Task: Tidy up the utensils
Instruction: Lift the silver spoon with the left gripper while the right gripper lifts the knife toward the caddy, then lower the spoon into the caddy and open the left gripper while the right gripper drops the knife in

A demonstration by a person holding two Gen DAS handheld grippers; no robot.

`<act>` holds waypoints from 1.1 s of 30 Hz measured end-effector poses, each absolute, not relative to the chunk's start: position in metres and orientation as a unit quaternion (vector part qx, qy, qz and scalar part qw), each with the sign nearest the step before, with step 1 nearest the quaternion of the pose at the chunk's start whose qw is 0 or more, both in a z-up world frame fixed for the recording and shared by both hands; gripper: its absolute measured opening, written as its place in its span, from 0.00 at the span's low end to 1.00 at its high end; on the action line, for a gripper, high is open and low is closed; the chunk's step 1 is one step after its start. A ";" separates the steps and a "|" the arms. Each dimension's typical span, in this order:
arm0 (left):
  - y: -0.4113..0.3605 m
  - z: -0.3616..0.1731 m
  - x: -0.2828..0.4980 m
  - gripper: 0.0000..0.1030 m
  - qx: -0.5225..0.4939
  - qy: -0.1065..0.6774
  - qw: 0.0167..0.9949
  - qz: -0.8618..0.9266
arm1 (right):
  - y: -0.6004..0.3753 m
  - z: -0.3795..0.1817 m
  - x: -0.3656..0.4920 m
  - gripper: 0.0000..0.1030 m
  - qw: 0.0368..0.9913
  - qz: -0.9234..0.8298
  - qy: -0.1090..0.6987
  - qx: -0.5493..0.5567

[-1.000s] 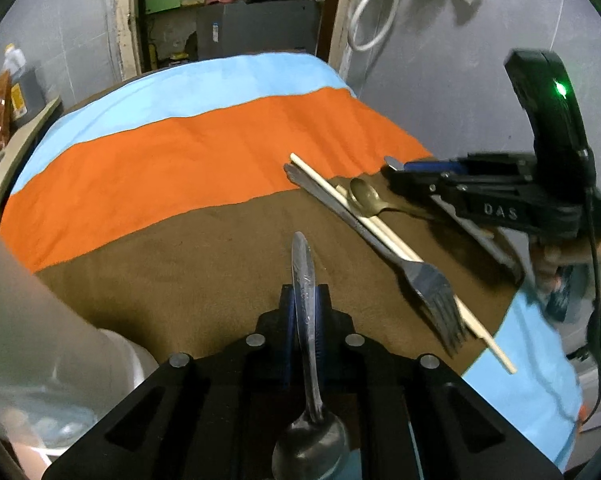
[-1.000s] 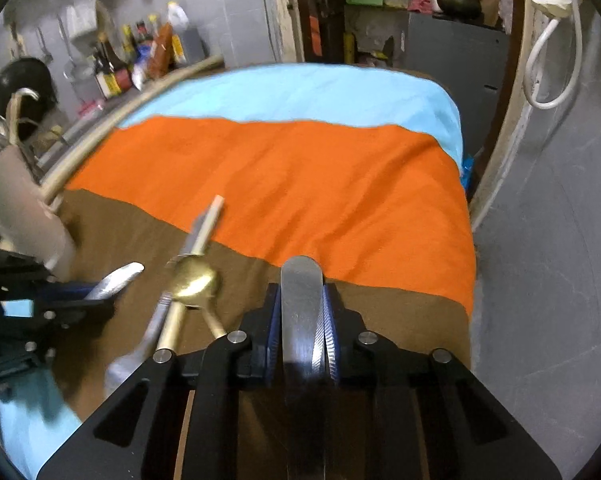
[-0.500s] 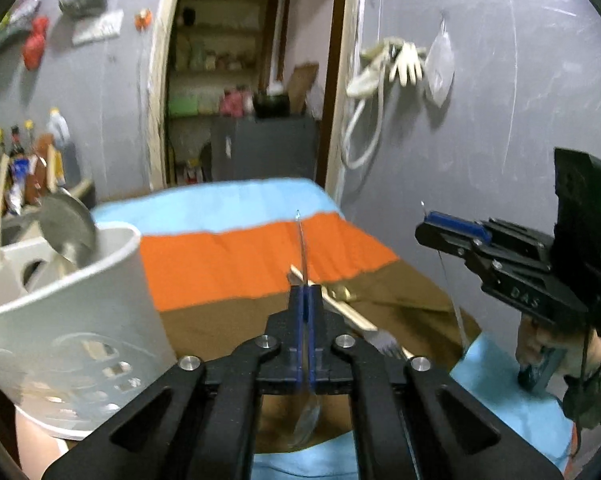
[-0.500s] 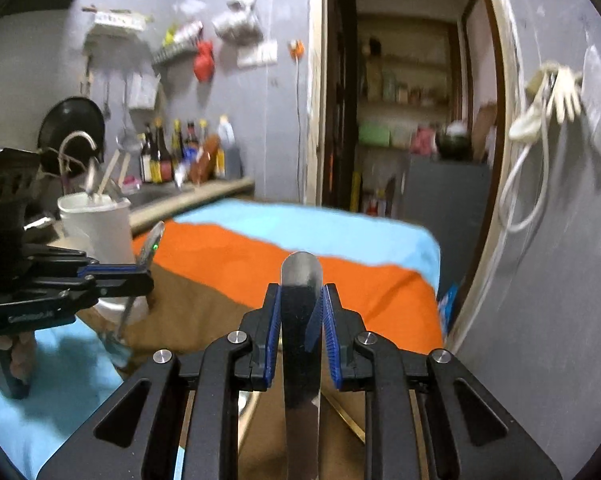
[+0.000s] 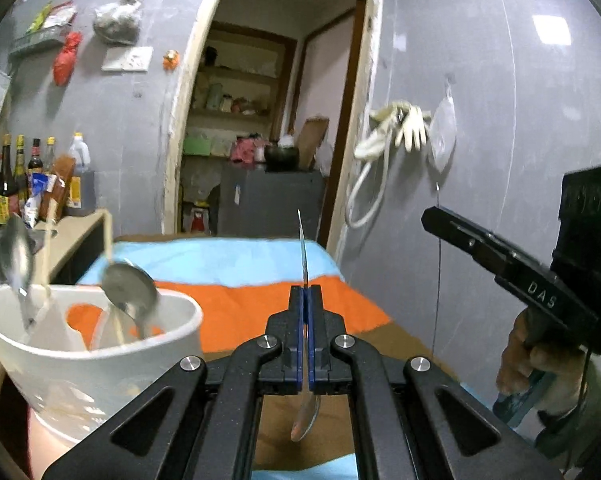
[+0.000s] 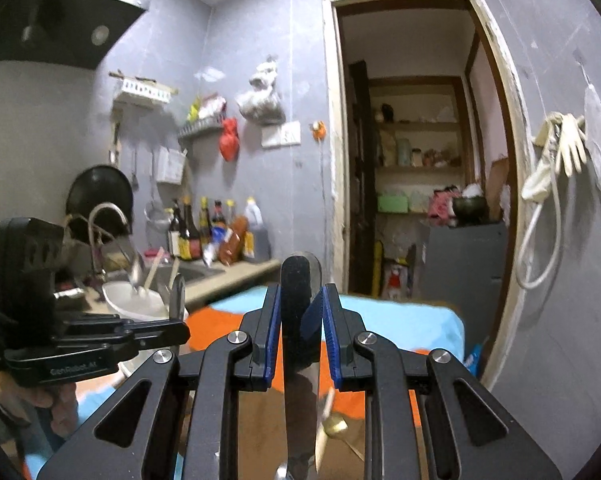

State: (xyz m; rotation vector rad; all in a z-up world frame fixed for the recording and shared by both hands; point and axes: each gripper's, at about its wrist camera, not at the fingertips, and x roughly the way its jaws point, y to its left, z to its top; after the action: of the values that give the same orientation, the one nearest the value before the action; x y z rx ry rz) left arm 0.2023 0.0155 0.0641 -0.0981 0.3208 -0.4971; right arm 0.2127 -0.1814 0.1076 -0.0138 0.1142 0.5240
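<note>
The left gripper (image 5: pixel 305 300) is clamped tight on a spoon (image 5: pixel 306 412), handle up and bowl hanging below the blue pads; it is held in the air just right of a white holder (image 5: pixel 100 360). The right gripper (image 6: pixel 300 320) holds a flat metal utensil (image 6: pixel 300 356), handle end up; the left pad touches it, while the right pad looks angled, so how firm the grip is cannot be told; what kind of utensil it is cannot be told either, as its lower end runs out of view.

The holder already contains two spoons (image 5: pixel 130 294) and a wooden stick (image 5: pixel 46 256), so the sorting looks partly done; both held pieces are still to be dropped in. On the striped cloth (image 6: pixel 400 324) below, a brass spoon (image 6: pixel 334 426) lies with pale sticks, still to be collected.

The left camera shows the holder close up and what stands inside it, and the right gripper from the side; only the right camera shows the utensils left on the cloth, plus the sink and bottles (image 6: pixel 204 232) behind.
</note>
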 end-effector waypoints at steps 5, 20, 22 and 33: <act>0.040 0.097 0.191 0.00 -0.058 0.117 0.965 -0.226 | -0.157 0.131 0.212 0.17 0.956 0.291 0.025 0.004; 0.166 0.142 0.188 0.00 -0.142 0.032 0.984 -0.099 | -0.061 0.156 0.240 0.17 0.925 0.375 -0.020 0.068; 0.178 0.137 0.191 0.00 -0.149 0.030 0.985 -0.084 | -0.052 0.151 0.243 0.17 0.926 0.371 -0.028 0.069; 0.191 0.094 0.215 0.00 -0.147 0.036 0.988 -0.039 | -0.037 0.116 0.261 0.17 0.934 0.350 -0.025 0.074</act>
State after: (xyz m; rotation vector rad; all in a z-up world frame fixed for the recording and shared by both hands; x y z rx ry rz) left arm 0.2154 0.1909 0.0945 -0.2943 0.0718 -0.0782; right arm 0.2606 -0.0373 0.1164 0.1516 -0.0511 0.7156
